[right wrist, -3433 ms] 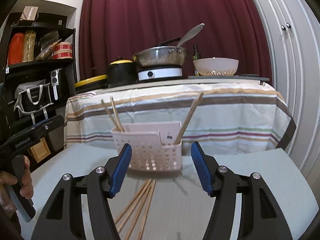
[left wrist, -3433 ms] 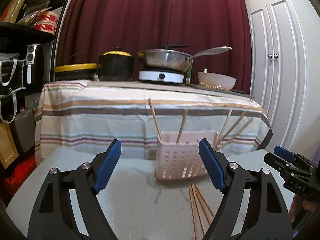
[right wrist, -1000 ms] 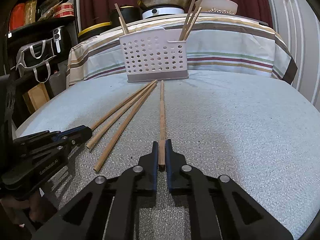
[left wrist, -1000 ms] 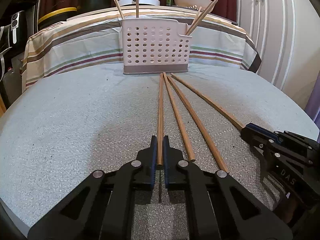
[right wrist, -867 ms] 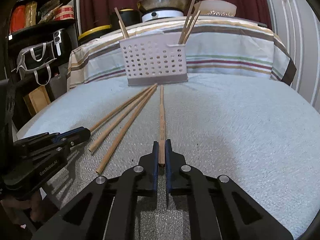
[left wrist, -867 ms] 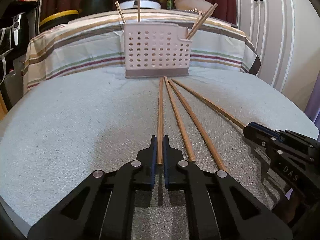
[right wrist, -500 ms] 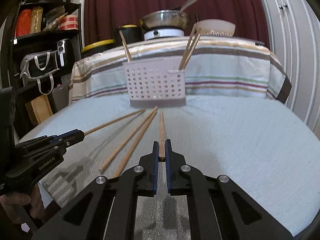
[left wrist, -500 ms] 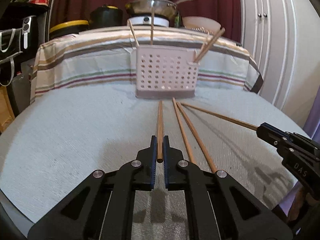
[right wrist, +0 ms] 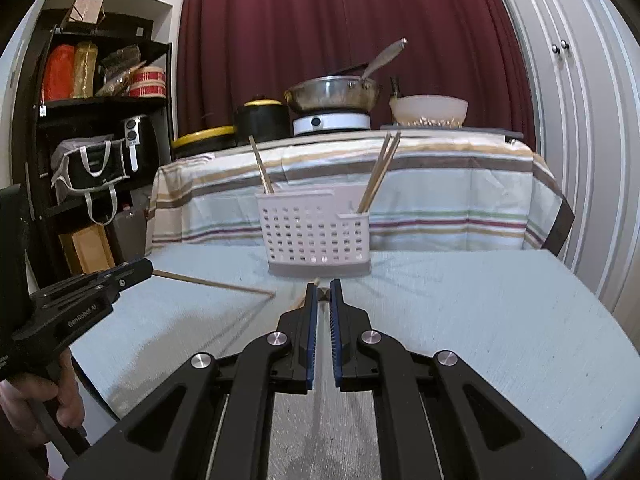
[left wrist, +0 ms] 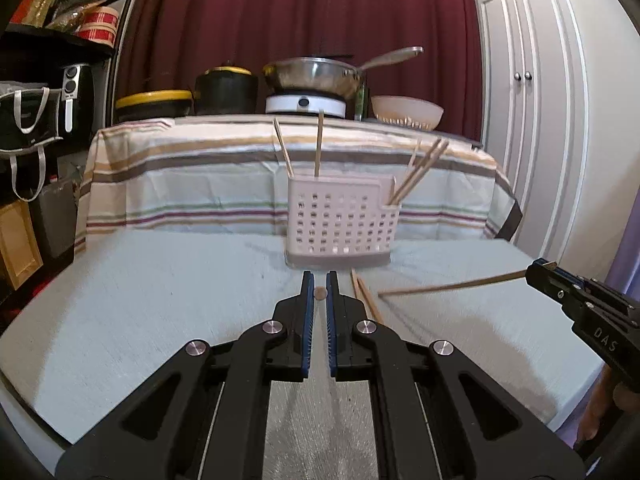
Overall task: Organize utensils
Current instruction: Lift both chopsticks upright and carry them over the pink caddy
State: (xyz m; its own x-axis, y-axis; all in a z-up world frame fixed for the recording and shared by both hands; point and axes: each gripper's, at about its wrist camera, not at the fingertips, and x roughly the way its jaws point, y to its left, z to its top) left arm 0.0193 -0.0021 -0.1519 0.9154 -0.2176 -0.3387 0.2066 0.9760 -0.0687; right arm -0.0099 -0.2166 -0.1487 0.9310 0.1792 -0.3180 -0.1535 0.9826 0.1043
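Note:
A white perforated basket (left wrist: 340, 224) (right wrist: 316, 232) stands on the pale blue table (left wrist: 160, 300) with several wooden chopsticks upright in it. My left gripper (left wrist: 319, 280) is shut on a chopstick (left wrist: 319, 293) seen end-on, lifted off the table and pointing at the basket. My right gripper (right wrist: 324, 286) is likewise shut on a chopstick (right wrist: 322, 292). Each gripper shows in the other's view: the right gripper (left wrist: 538, 269) with its chopstick (left wrist: 448, 287) in the air, and the left gripper (right wrist: 144, 269) with its chopstick (right wrist: 212, 282). Two loose chopsticks (left wrist: 366, 298) lie before the basket.
Behind the basket is a striped-cloth table (left wrist: 200, 176) carrying black pots, a steel pan (left wrist: 316, 74) on a hob and a white bowl (left wrist: 406, 112). A dark shelf with bags (right wrist: 92, 168) stands on the left, white cupboard doors (left wrist: 532, 120) on the right. A hand (right wrist: 60, 396) grips the left tool.
Both grippers have risen with their chopsticks, which have left the table and now hang level. Two chopsticks stay on the table. Both grippers have stayed shut.

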